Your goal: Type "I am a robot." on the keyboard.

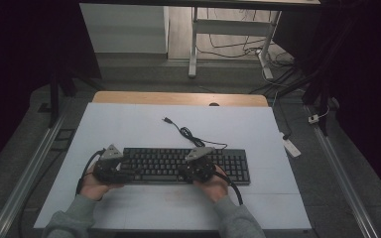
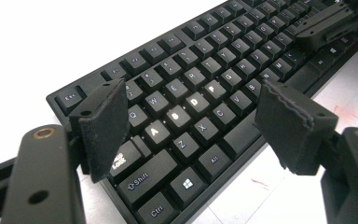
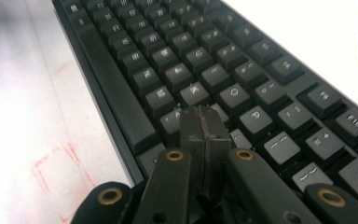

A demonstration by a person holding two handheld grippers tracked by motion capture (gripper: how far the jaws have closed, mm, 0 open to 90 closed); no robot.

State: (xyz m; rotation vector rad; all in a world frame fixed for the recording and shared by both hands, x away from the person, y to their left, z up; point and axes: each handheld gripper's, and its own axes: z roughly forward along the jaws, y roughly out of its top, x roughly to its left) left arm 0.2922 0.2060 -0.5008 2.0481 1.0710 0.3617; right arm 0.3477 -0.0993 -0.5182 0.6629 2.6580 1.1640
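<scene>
Dim room; white desk frame (image 1: pixel 228 34) behind table (image 1: pixel 129 124).

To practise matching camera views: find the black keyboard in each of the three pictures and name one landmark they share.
High view: the keyboard lies across the middle of the white table, under both grippers.
Left gripper view: its left end runs diagonally from bottom left to top right.
Right gripper view: its right half runs from top left to bottom right.
Shared landmark: the keyboard's long near edge against the white table.
</scene>
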